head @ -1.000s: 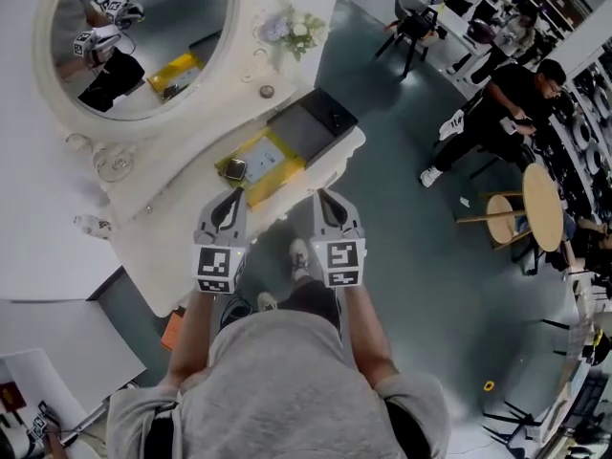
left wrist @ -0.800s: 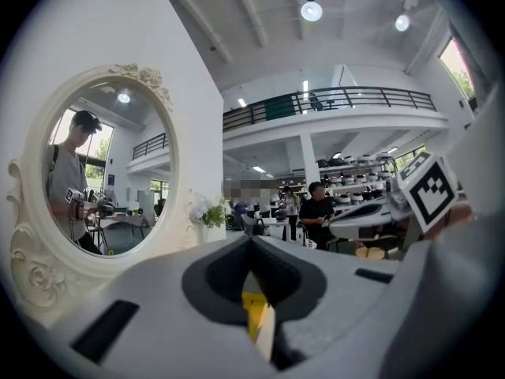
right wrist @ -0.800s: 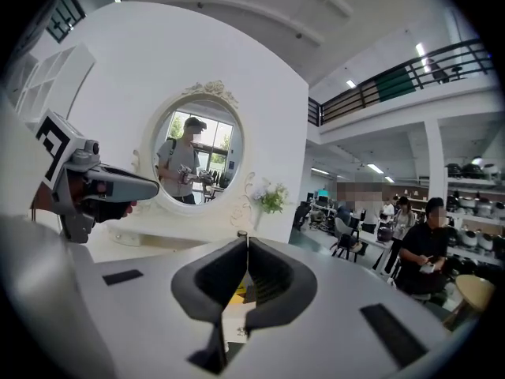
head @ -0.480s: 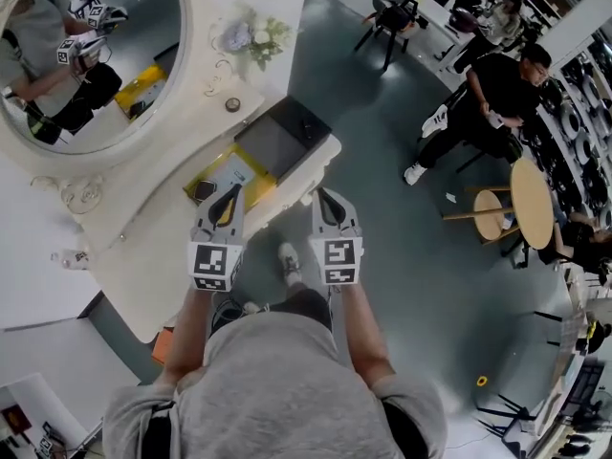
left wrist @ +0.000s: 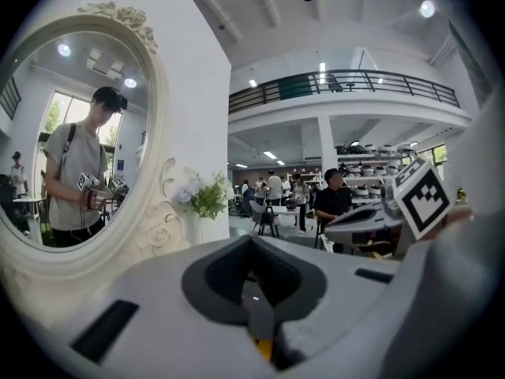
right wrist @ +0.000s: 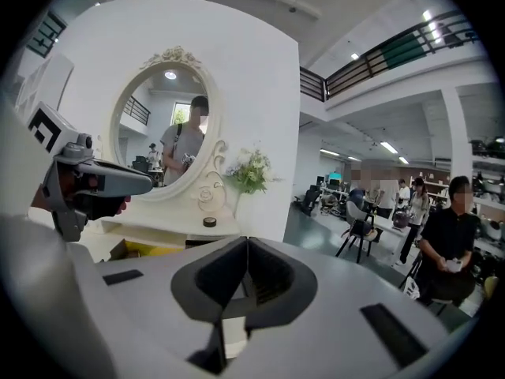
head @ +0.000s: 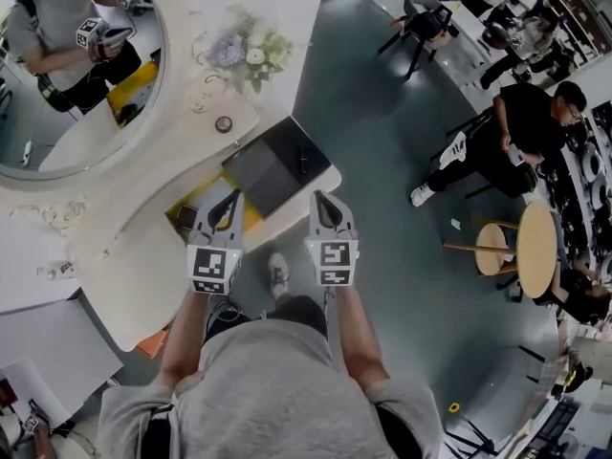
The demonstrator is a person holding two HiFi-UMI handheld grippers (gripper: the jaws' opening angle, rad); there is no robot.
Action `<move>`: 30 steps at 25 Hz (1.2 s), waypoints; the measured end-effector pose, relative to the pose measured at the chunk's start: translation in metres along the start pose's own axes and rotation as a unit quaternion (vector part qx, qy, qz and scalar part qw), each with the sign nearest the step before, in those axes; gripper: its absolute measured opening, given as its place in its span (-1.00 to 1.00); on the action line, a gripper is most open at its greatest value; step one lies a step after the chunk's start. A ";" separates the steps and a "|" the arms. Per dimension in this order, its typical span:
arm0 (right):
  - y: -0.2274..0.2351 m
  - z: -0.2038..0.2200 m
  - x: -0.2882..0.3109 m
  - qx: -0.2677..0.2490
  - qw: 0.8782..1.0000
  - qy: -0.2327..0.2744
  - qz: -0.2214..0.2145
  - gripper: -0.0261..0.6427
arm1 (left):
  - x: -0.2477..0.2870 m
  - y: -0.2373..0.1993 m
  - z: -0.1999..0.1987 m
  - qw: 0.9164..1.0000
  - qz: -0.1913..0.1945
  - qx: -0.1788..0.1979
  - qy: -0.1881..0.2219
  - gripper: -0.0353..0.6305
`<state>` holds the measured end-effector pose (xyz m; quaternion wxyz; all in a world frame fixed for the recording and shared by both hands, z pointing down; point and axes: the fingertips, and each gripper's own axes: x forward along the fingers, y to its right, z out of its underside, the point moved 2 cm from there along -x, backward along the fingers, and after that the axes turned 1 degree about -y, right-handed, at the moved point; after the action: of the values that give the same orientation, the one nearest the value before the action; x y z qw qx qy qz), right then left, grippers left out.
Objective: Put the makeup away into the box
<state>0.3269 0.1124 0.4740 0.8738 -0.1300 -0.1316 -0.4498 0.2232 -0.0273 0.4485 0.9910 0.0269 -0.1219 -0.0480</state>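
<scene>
You are standing at the white dressing table (head: 134,256) and holding both grippers out side by side, level with one another; each is pointing toward the table.

The left gripper (head: 232,199) is pressing its two jaws together in the left gripper view, with nothing between them; a sliver of yellow is showing below them. The right gripper (head: 321,199) is likewise holding its jaws fully together; it is carrying nothing.

In the head view the left gripper's tip is lying over the yellow inside of the box (head: 251,216); the right gripper's tip is lying just beside the table's front edge, near the lower right corner of the dark lid (head: 273,165).

The box is sitting open at the front edge of the table; its lid is lying flat behind the yellow part, toward the wall. A dark flat item (head: 185,218) is lying at the left end of the yellow part; what it is cannot be told. A small round pot (head: 224,123) is standing on the tabletop between the lid and the flowers (head: 244,51), apart from the box.

The oval mirror (head: 67,75) is reflecting you and both grippers; a person in black (head: 521,127) is sitting well apart on the right, near a round wooden table (head: 535,247).
</scene>
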 end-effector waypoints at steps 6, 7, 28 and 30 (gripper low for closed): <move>0.026 0.022 0.051 0.014 0.999 -0.029 -0.030 -0.87 | 0.042 -0.006 0.017 0.999 -0.018 -0.011 -0.033 -0.88; 0.029 0.025 0.059 0.015 0.999 -0.034 -0.033 -0.87 | 0.047 -0.007 0.020 0.999 -0.022 -0.014 -0.039 -0.88; 0.030 0.097 0.162 0.039 0.980 -0.168 -0.100 -0.31 | 0.081 -0.028 0.072 0.991 -0.073 -0.048 -0.104 -0.88; 0.030 0.099 0.163 0.036 0.980 -0.171 -0.099 -0.51 | 0.082 -0.029 0.074 0.991 -0.073 -0.049 -0.105 -0.88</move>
<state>0.4319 0.0410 0.6196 0.7937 -0.1600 -0.3075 -0.5000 0.2819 -0.0678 0.5377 0.9668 -0.0176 -0.2201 -0.1290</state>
